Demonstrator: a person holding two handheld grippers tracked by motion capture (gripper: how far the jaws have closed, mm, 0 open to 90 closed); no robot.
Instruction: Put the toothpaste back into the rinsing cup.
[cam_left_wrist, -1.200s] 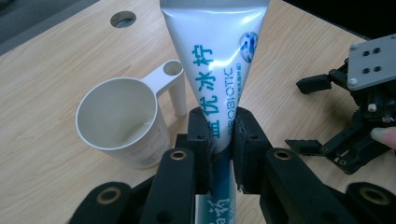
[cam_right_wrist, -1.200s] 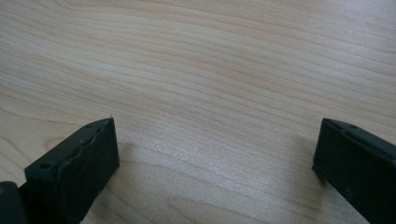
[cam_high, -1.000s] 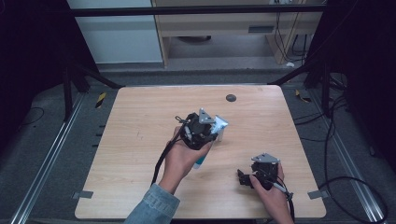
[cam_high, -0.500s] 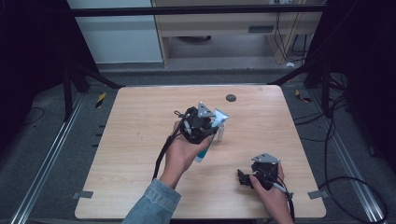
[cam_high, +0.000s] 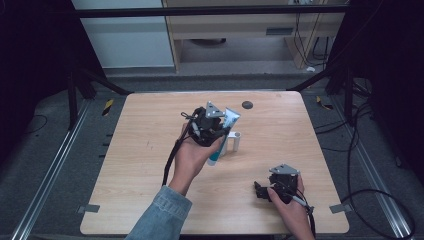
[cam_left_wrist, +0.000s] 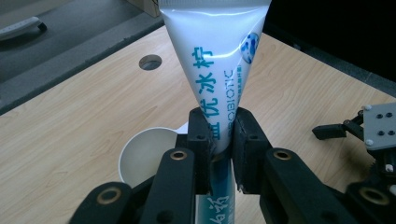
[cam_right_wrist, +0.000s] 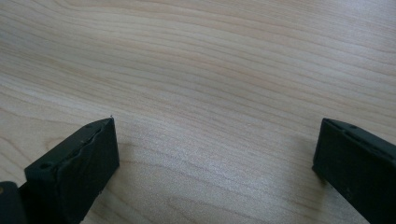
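Pale wooden table (cam_high: 135, 165), fine straight grain, rounded corners, set on dark grey floor between metal rails. Small dark round hole (cam_high: 247, 105) near the far edge of the table.

Near the middle of the table, left gripper (cam_left_wrist: 222, 135) clamped on a soft white plastic toothpaste tube (cam_left_wrist: 219, 60) with turquoise lettering; black ribbed jaws pinch the tube about midway along, flat crimped end flaring wide above them, narrower end running down below. Beside and partly under the tube, a small white cup (cam_left_wrist: 147, 156), smooth and round-mouthed, standing on the table; from the high view, the cup (cam_high: 234, 142) just right of the tube (cam_high: 223, 131), possibly with a handle, though too small to be sure. Denim sleeve (cam_high: 162, 215) on the left forearm.

Toward the near right corner of the table, right gripper (cam_right_wrist: 215, 154) spread wide, holding nothing, matte black jaws with wavy pads low over bare wood. Grey triangular plate on top of each gripper.
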